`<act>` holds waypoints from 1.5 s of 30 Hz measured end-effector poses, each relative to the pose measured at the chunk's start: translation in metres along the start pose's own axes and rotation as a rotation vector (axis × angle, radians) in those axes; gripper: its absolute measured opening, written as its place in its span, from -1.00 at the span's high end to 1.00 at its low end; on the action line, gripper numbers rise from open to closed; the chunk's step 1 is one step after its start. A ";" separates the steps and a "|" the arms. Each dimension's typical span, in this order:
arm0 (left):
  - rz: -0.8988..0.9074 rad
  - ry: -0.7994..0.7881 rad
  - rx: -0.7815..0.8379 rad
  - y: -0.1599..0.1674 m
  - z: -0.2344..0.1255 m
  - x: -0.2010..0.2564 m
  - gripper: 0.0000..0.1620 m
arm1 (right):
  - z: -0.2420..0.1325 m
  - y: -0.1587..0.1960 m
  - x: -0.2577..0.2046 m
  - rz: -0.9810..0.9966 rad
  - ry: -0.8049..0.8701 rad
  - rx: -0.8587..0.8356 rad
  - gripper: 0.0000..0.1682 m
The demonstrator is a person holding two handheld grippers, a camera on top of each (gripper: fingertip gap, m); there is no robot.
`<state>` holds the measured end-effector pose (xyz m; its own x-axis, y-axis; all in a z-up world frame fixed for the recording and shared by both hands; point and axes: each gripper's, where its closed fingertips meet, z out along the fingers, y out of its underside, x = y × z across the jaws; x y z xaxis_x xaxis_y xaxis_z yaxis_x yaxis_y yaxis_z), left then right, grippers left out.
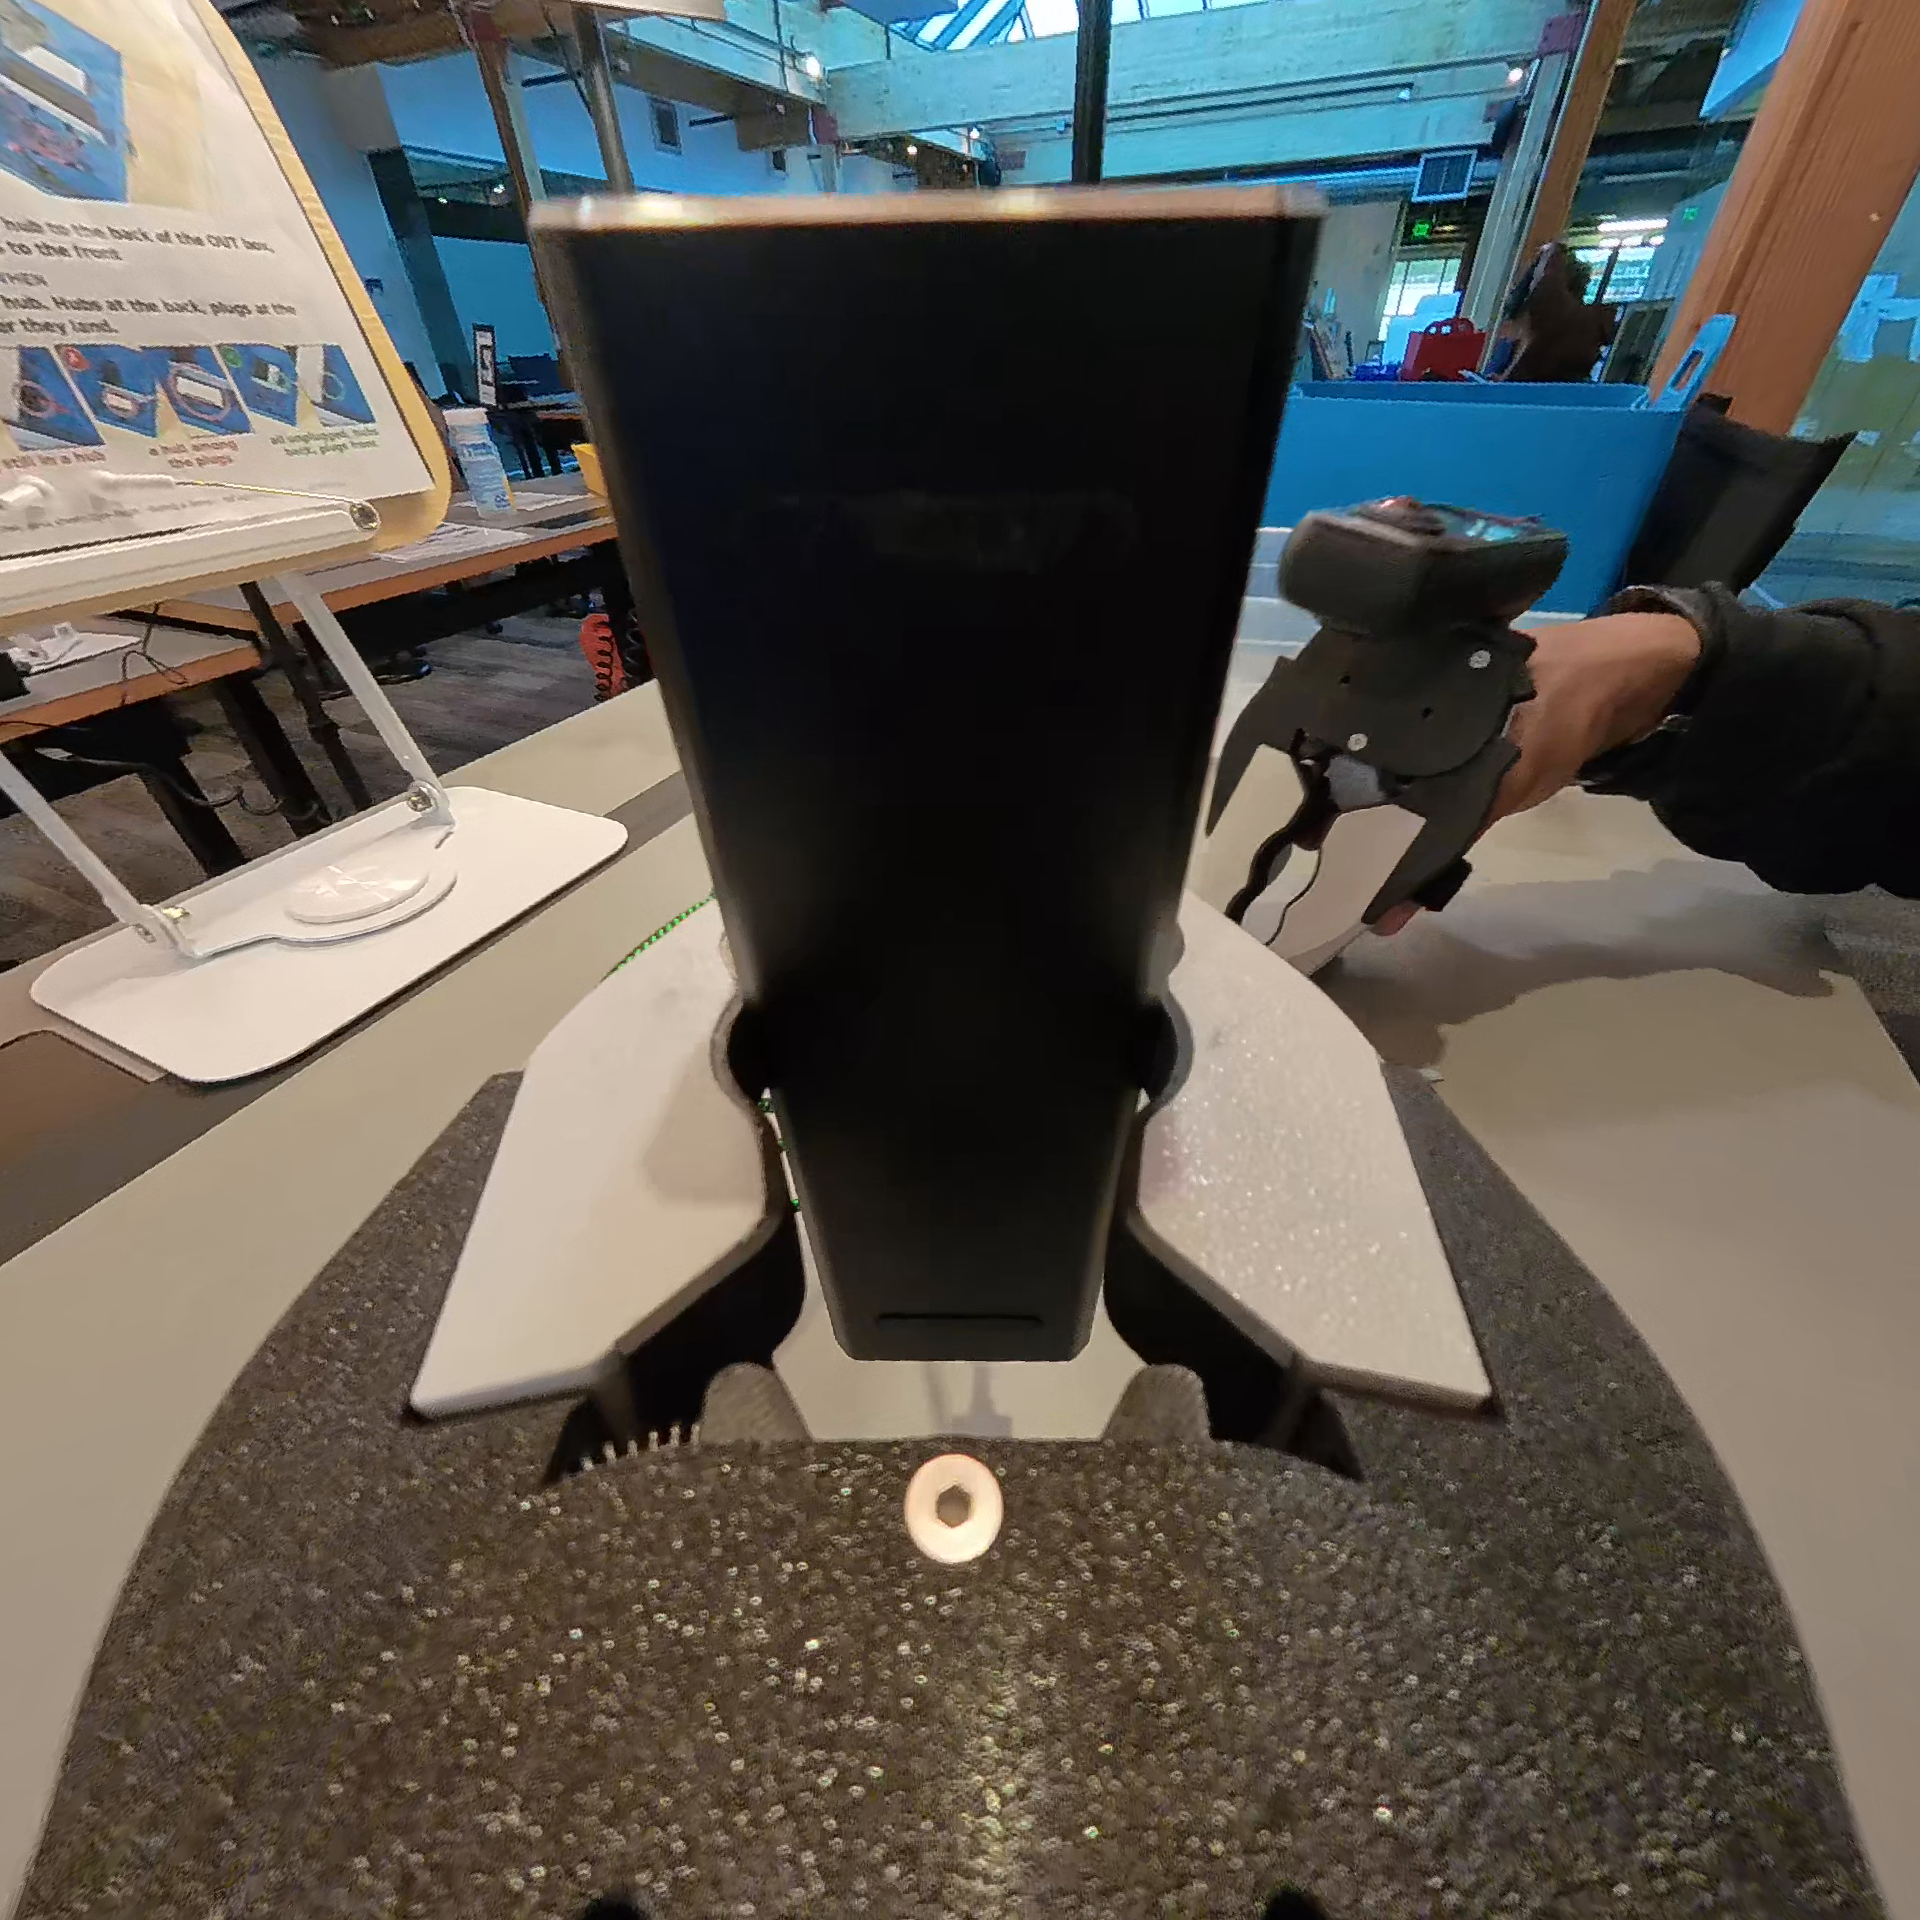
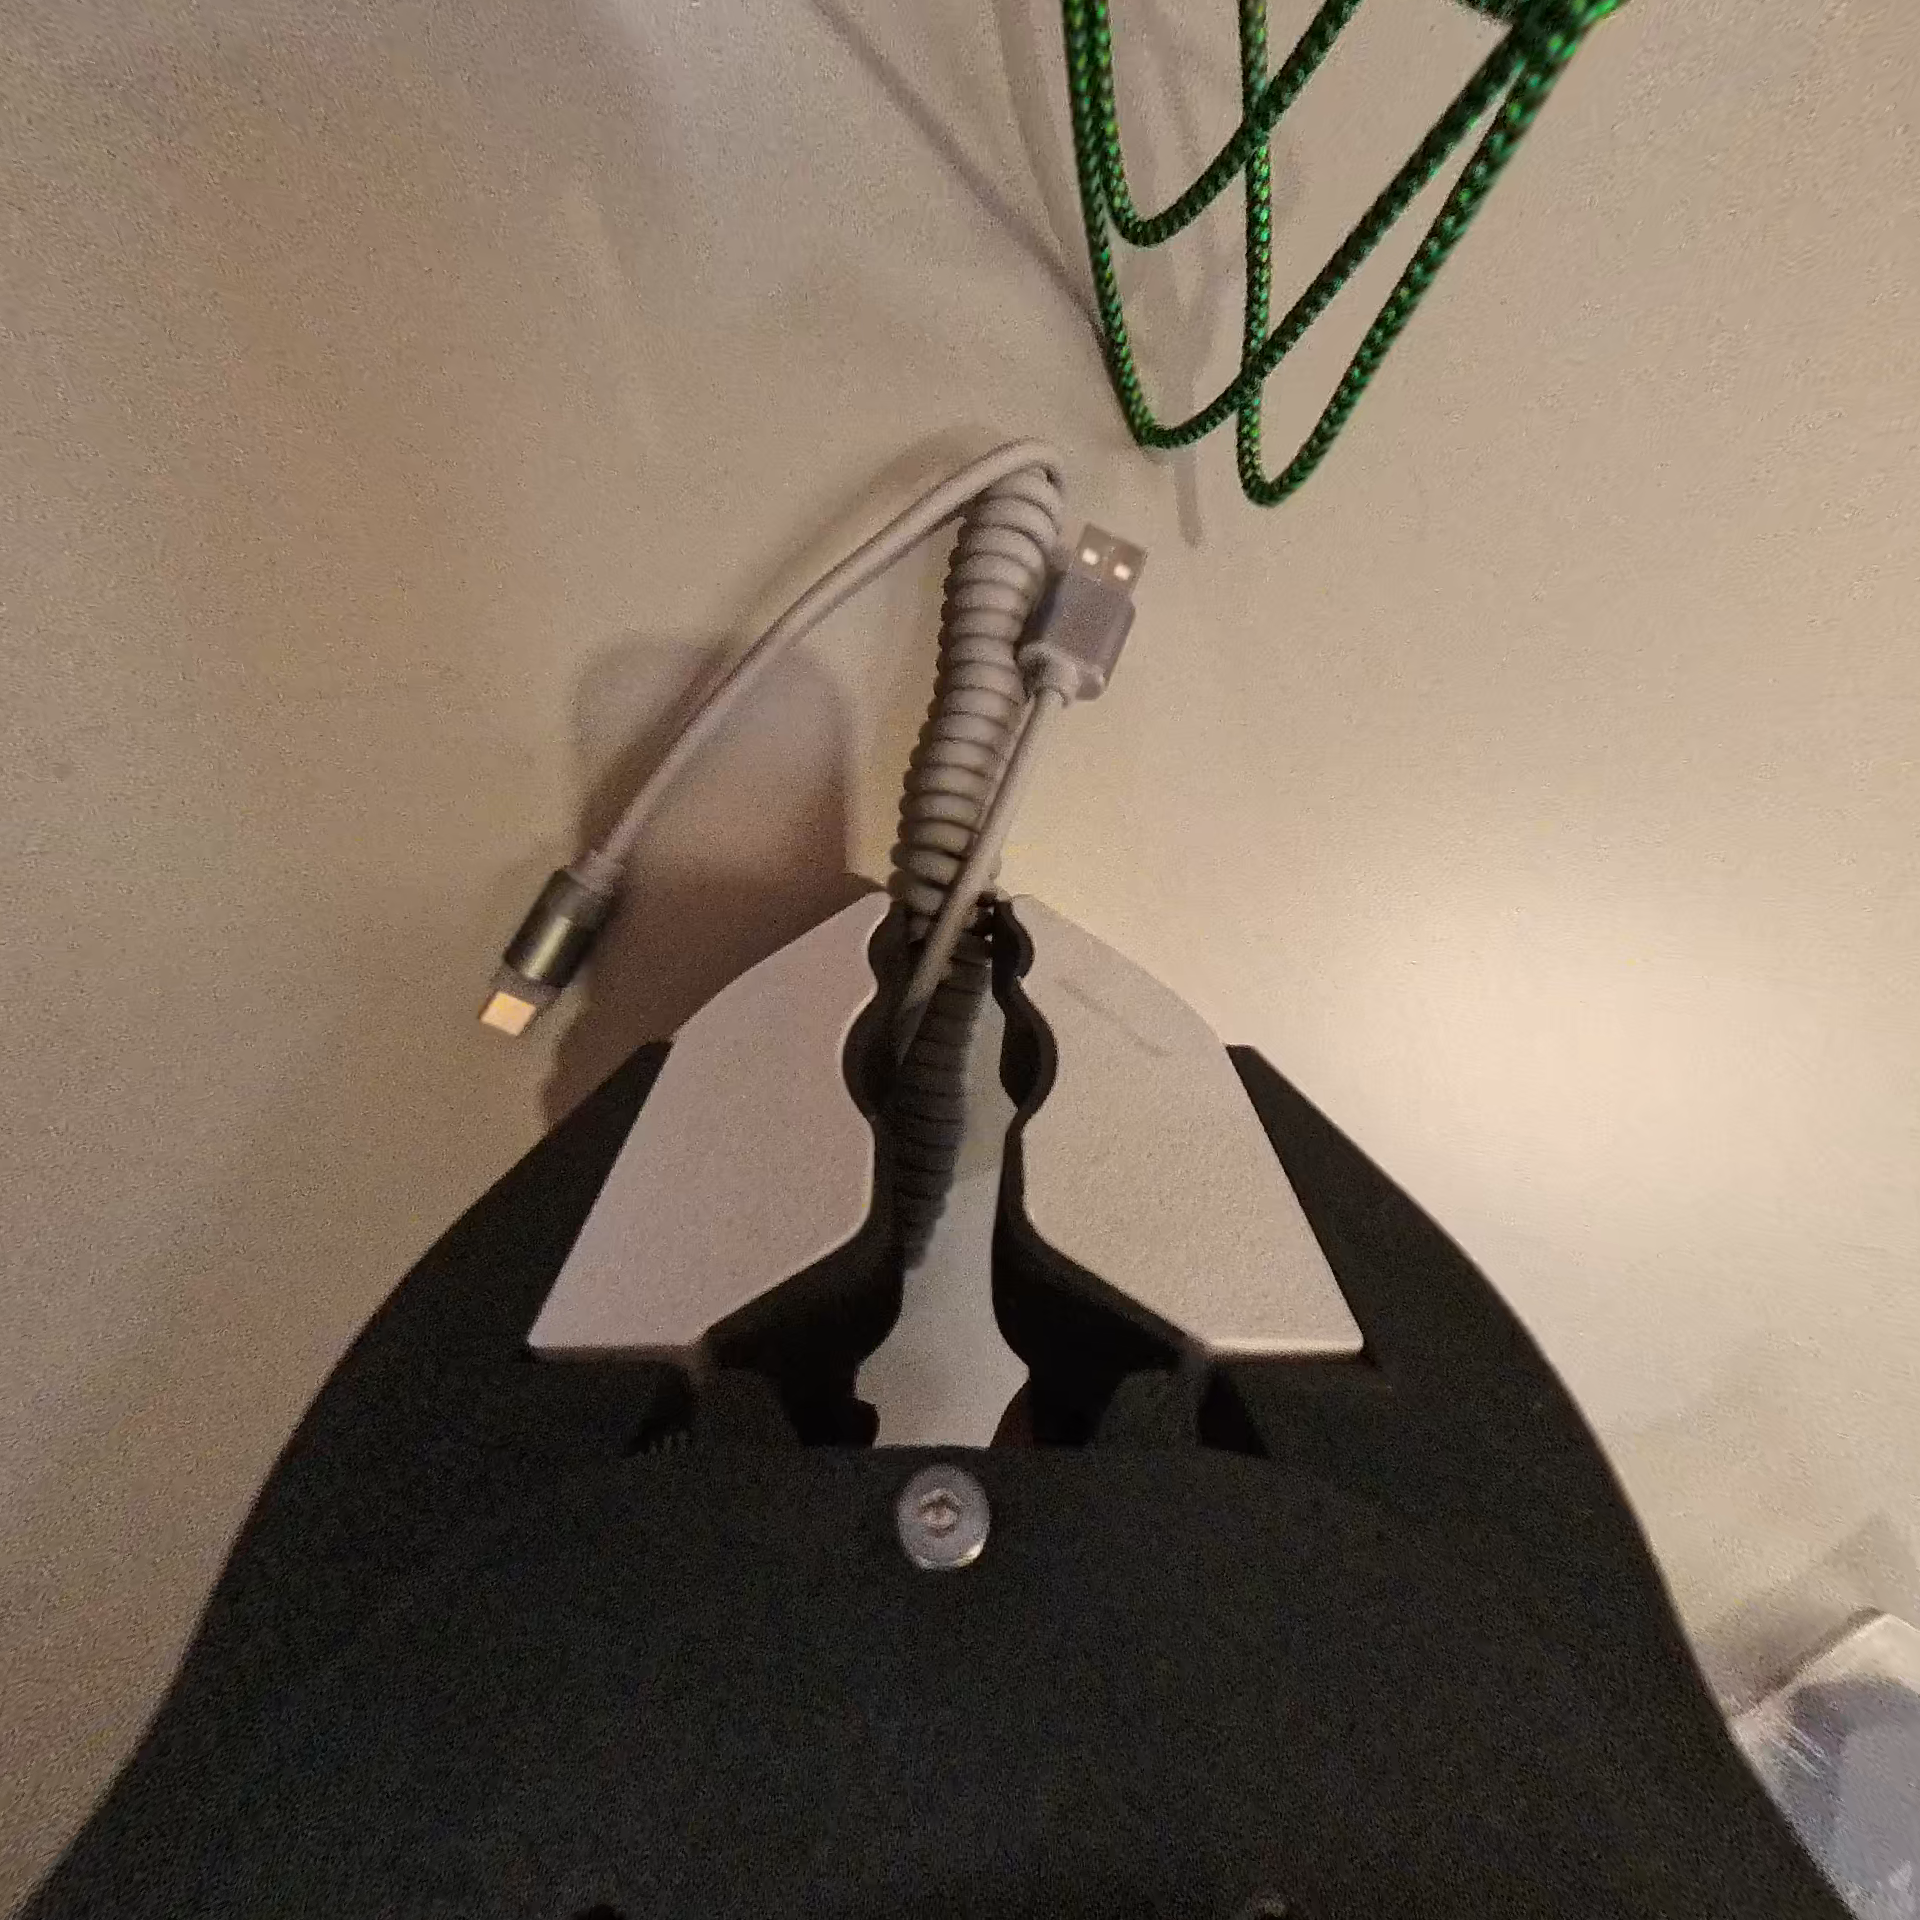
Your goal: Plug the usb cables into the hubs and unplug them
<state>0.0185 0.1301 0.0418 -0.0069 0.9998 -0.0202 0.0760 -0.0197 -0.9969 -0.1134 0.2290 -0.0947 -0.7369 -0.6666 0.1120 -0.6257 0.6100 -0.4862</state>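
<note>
Currently I hold the left gripper (image 1: 951, 1049) clamped on a black hub (image 1: 935, 727), a flat slab standing upright between its fingers (image 1: 623, 1174). The slab fills the centre of the left wrist view and blocks most of what lies directly ahead of the claw. Only a short strand of green braided cable (image 1: 675, 930) shows at the slab's left edge, just beyond the left finger.

Left of the claw, a white document stand (image 1: 312, 883) rests on the grey table (image 1: 1662, 1143) and carries an instruction sheet (image 1: 187, 260). Right of the claw and farther off, I see the right gripper (image 1: 1320, 883) held by a hand (image 1: 1590, 707), tips angled down to the table. Beyond it stands a blue bin (image 1: 1455, 457).

The right wrist view supplies what the slab hides. The right gripper (image 2: 951, 914) is closed on a grey coiled cable (image 2: 966, 727), pinched at the fingertips. Ahead of the tips, its USB-A plug (image 2: 1091, 613) points away from the claw, and its small connector (image 2: 540, 956) hangs to the left. Farther ahead and to the right, the green braided cable (image 2: 1247, 260) lies in loops on the table (image 2: 416, 416), well apart from the grey one. This view does not show the hub.
</note>
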 end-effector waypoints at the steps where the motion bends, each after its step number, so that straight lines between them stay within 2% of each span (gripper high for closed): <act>1: -0.002 -0.004 0.002 -0.001 -0.001 -0.001 0.13 | -0.006 -0.002 0.000 0.001 0.009 0.018 0.84; 7: -0.017 -0.018 0.003 -0.001 -0.001 -0.003 0.12 | -0.074 -0.009 0.012 0.057 0.051 0.178 0.85; 11: -0.033 -0.022 -0.003 0.000 0.000 -0.004 0.13 | -0.145 -0.002 0.030 0.129 0.094 0.286 0.85; 14: -0.039 -0.022 -0.008 0.000 0.001 -0.003 0.13 | -0.212 0.010 0.054 0.172 0.213 0.356 0.85; 18: -0.038 -0.017 -0.009 0.000 0.002 -0.001 0.13 | -0.296 0.047 0.092 0.234 0.441 0.359 0.85; 20: -0.034 -0.015 -0.011 0.001 0.003 0.000 0.13 | -0.326 0.076 0.104 0.280 0.519 0.334 0.85; 22: -0.035 -0.013 -0.015 0.002 0.004 0.001 0.13 | -0.341 0.106 0.110 0.327 0.565 0.293 0.85; 25: -0.033 -0.010 -0.022 0.004 0.006 0.002 0.13 | -0.334 0.153 0.109 0.404 0.527 0.219 0.85; 31: -0.038 0.003 -0.024 0.007 0.009 0.005 0.12 | -0.260 0.226 0.092 0.519 0.339 0.056 0.85; 35: -0.035 0.011 -0.036 0.011 0.011 0.007 0.12 | -0.214 0.256 0.090 0.468 0.255 -0.113 0.85; 39: -0.037 0.013 -0.045 0.014 0.012 0.007 0.13 | -0.192 0.291 0.099 0.355 0.236 -0.308 0.84; 41: -0.038 0.013 -0.044 0.014 0.012 0.007 0.13 | -0.192 0.298 0.108 0.309 0.268 -0.356 0.79; 43: -0.041 0.012 -0.047 0.014 0.012 0.006 0.13 | -0.196 0.290 0.113 0.321 0.274 -0.316 0.69; 45: -0.048 0.012 -0.055 0.015 0.011 0.005 0.12 | -0.207 0.285 0.119 0.331 0.307 -0.286 0.67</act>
<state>0.0083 0.1349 0.0256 0.0003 0.9996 0.0283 0.1304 0.0280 -0.9911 -0.4321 0.4118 -0.0404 -0.9207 -0.2891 0.2622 -0.3605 0.8874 -0.2873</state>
